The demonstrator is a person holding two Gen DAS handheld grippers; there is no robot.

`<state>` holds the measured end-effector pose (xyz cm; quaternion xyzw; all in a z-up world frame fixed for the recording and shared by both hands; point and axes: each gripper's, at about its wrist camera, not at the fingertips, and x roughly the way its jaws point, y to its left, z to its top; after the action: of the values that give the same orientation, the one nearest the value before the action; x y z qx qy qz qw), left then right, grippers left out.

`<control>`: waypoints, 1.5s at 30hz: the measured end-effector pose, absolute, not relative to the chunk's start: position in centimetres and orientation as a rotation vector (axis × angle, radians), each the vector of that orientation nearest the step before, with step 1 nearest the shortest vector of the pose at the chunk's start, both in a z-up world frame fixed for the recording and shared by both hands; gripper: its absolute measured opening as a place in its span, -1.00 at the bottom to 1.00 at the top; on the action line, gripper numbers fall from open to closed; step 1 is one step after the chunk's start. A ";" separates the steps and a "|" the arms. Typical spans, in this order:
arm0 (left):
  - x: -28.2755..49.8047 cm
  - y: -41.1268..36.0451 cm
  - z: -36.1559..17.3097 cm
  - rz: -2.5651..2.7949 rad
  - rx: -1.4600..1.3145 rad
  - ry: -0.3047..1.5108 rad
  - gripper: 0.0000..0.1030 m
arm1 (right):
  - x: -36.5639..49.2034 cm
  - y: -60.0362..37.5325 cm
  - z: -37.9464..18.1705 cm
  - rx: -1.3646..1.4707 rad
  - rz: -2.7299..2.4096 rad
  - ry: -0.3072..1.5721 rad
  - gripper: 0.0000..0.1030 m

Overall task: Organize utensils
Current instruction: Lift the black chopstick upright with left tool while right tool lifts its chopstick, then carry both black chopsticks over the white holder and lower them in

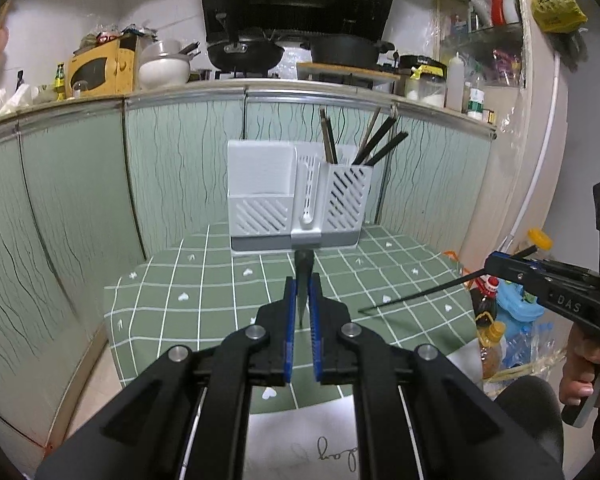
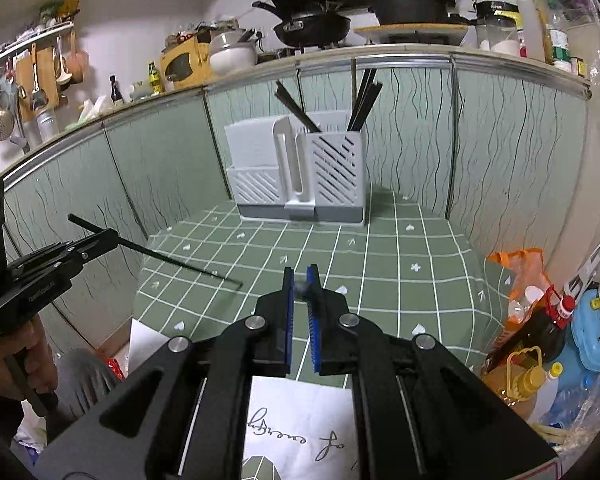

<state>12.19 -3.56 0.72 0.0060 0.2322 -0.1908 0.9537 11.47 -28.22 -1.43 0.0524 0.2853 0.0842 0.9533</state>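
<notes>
The left gripper point(image 1: 303, 280) pinches a thin black chopstick point(image 2: 172, 258) between ribbed blue pads; the right gripper point(image 2: 300, 278) clamps another slim chopstick point(image 1: 420, 293). Both hang above the green checked tablecloth point(image 1: 220, 280). Beyond stands the white slotted plastic utensil holder point(image 1: 296, 196), chopsticks point(image 1: 374, 142) upright in its right compartment.

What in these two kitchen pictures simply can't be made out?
- Left wrist view: most of the chopstick in the left gripper, seen end-on between the pads.
- Right wrist view: the right gripper holds a chopstick, blurred and end-on.
- Both views: the lower ends of the chopsticks inside the white holder, behind its wall.
- Right wrist view: the handwriting on the paper, cut off by the gripper.
</notes>
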 end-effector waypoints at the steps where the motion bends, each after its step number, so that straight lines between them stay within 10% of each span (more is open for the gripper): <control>1: 12.1 -3.5 1.0 -0.388 0.012 0.466 -0.88 | 11.4 -28.3 -1.0 0.106 0.172 0.573 -0.88; 45: 14.6 -4.8 4.3 -0.414 0.043 0.499 -0.88 | 13.5 -27.2 3.1 0.052 0.194 0.519 -0.88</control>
<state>14.56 -4.81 4.30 0.0211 0.2451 -0.2033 0.9477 13.53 -27.21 3.07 0.0257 0.2564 0.0959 0.9615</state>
